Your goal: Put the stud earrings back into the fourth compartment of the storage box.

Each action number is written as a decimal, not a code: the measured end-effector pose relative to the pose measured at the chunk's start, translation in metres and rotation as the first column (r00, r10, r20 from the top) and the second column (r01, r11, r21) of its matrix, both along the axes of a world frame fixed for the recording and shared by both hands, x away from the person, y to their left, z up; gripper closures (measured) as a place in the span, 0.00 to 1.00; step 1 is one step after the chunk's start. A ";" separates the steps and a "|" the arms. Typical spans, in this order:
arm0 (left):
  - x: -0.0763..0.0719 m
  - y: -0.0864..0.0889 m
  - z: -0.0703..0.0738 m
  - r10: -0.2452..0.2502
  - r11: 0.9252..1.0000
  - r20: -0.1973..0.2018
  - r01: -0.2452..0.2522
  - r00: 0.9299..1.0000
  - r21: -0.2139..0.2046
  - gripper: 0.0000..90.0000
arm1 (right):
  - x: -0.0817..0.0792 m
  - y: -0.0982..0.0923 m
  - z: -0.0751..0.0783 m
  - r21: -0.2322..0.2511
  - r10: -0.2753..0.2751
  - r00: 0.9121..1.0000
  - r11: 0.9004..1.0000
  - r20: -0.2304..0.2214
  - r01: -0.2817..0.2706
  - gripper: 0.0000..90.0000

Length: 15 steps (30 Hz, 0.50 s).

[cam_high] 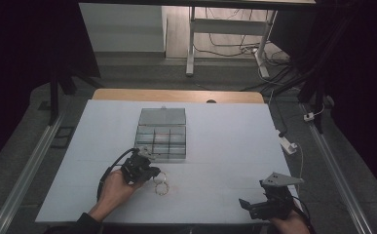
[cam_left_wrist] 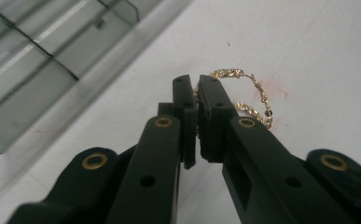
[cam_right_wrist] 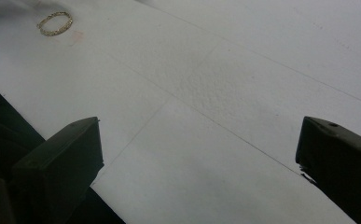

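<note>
From above, your left gripper [cam_high: 153, 171] sits just in front of the open clear box [cam_high: 160, 142], near the middle of the white table [cam_high: 225, 146]. Its tips meet a gold hoop [cam_high: 160, 176], and a second hoop [cam_high: 163, 189] lies flat on the table just beside the first, on your side of it. Whether the two rings touch is too small to tell from here. Your right gripper [cam_high: 244, 204] rests near the table's front edge, well apart from the hoops and the box, with its grey plate on top.

Along your left gripper [cam_left_wrist: 197, 100], the jaws are clamped on the rim of a hoop [cam_left_wrist: 234, 73]: the twisted gold ring stands upright between the pads and curves out past the right jaw. Part of another gold loop [cam_left_wrist: 255, 115] shows behind that jaw. The box [cam_left_wrist: 33, 65], with its dividers, lies at the upper left, close by but not touching the gripper.

Along your right gripper [cam_right_wrist: 199, 144], the jaws stand wide apart with nothing but bare table [cam_right_wrist: 243, 84] between them. A hoop [cam_right_wrist: 55, 23] lies flat far off at the upper left, beside a faint reddish mark on the surface.
</note>
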<state>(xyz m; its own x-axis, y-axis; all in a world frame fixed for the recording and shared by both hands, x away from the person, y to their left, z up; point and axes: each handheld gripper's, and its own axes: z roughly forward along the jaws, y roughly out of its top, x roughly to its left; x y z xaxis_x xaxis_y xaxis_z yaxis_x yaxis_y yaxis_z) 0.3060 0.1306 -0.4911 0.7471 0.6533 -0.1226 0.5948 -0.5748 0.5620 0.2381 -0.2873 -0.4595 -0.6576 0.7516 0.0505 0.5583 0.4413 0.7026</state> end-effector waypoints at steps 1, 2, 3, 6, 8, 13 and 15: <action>0.001 0.002 0.002 0.008 1.000 0.002 -0.008 1.000 -0.008 0.95 | 0.000 0.000 0.000 0.000 0.000 1.000 1.000 0.000 0.000 0.01; 0.002 0.003 0.004 0.016 1.000 0.005 -0.016 1.000 -0.015 0.95 | 0.000 0.000 0.000 0.000 0.000 1.000 1.000 0.000 0.000 0.01; 0.003 0.005 0.006 0.024 0.999 0.010 -0.024 1.000 -0.021 0.95 | 0.000 0.000 0.000 0.003 0.000 1.000 1.000 0.001 0.000 0.01; 0.007 0.011 0.010 0.046 0.998 0.018 -0.045 0.999 -0.038 0.95 | 0.000 0.000 0.000 0.004 -0.001 1.000 1.000 0.000 0.001 0.01; 0.010 0.015 0.013 0.058 0.997 0.026 -0.057 0.998 -0.044 0.95 | 0.000 0.000 0.000 0.003 0.000 1.000 1.000 -0.001 0.000 0.01; 0.019 0.025 0.018 0.100 0.993 0.027 -0.098 0.995 -0.060 0.95 | 0.000 0.000 0.000 0.003 0.000 1.000 1.000 -0.001 0.000 0.01; 0.022 0.029 0.020 0.114 0.992 0.033 -0.112 0.993 -0.061 0.95 | 0.000 0.000 0.000 0.003 0.000 1.000 1.000 -0.001 0.000 0.01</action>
